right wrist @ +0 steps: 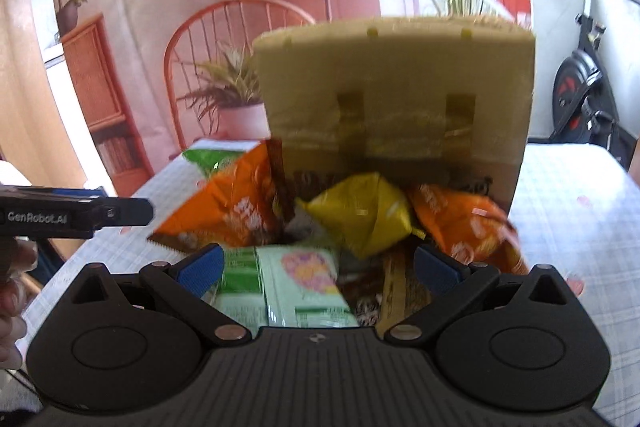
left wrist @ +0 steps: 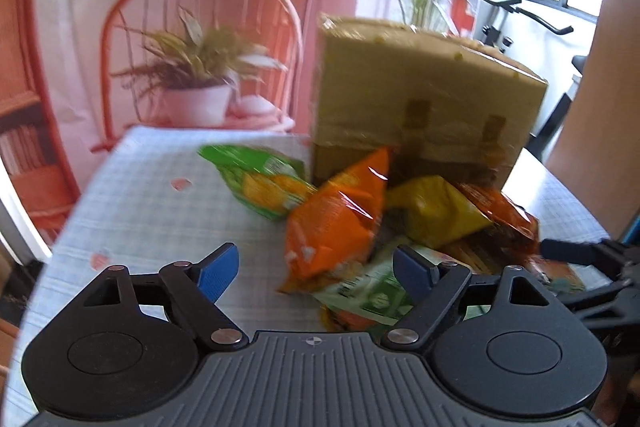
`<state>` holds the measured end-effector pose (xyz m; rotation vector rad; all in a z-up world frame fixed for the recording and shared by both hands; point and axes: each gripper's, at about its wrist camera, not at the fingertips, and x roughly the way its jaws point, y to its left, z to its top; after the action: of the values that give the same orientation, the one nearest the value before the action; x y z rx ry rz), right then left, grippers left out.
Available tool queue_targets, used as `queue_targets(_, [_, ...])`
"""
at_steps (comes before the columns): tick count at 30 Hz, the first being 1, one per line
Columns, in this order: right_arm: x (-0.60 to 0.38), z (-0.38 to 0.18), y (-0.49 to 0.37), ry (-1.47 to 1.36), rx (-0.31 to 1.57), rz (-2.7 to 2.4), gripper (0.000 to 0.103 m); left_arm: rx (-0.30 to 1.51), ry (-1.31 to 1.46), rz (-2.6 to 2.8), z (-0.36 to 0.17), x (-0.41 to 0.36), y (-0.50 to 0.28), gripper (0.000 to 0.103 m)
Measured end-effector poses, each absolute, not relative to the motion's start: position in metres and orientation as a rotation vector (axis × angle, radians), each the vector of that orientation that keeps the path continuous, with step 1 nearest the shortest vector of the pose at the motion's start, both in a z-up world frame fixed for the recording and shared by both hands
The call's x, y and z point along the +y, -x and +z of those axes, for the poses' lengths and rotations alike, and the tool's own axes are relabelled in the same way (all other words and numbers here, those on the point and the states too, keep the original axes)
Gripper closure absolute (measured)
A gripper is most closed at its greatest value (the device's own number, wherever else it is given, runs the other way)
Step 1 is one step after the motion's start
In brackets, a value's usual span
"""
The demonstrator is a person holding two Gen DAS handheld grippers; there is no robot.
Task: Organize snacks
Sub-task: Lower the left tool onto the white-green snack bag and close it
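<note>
While your left gripper [left wrist: 316,269] and right gripper [right wrist: 318,265] hung with jaws apart, nothing clamped, the snack packets [right wrist: 360,213] lay heaped on the checked table [left wrist: 152,195], against the cardboard box [right wrist: 394,91].

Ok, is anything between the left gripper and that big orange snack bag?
Nothing visible. The left gripper is open, and the orange bag lies just beyond its fingertips, on top of the pile in front of the cardboard box.
</note>
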<state>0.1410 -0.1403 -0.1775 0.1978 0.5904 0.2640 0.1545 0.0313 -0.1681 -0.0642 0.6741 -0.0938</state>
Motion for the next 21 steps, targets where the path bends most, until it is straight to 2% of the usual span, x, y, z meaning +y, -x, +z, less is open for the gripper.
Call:
queue_targets(6, [-0.134, -0.194, -0.143, -0.182, 0.634, 0.323, 0.000, 0.741, 0.161, -0.165, -0.183, 0.022, -0.164, 0.017])
queue_targets(21, [-0.119, -0.213, -0.158, -0.164, 0.709, 0.449, 0.001, 0.789, 0.176, -0.239, -0.190, -0.004, -0.163, 0.017])
